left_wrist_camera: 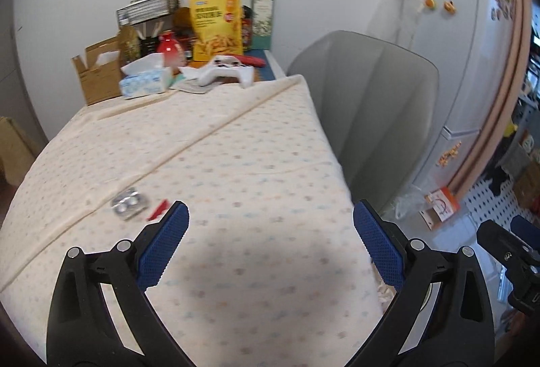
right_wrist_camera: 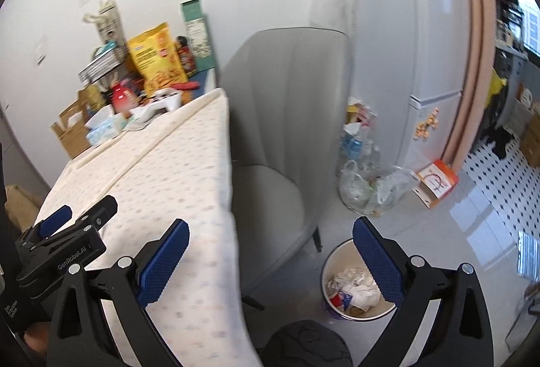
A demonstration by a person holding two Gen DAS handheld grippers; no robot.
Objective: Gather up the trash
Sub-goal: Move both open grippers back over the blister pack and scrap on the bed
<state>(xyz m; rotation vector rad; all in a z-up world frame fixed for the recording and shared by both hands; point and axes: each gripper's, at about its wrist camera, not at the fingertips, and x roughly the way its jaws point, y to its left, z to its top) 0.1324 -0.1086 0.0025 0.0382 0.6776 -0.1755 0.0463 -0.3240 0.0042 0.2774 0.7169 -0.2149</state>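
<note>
Left wrist view: I'm holding the left claw over the bench, jaws spread wide with nothing between them. The leftover trash, a clear blister wrapper with a red scrap just beside it, is lying on the cloth ahead and to the left of this claw, close to the left fingertip; the wrapper's long axis is running diagonally, low-left to upper-right. The right claw is showing only as a black edge at the far right, off the bench side. Right wrist view: I'm keeping the right claw splayed fully apart and empty, straddling the bench edge, with the trash bin on the floor right under its right finger. No wrapper visible here. I'm judging the left claw nearer, so it's taking the pick, shifting left and forward.
</note>
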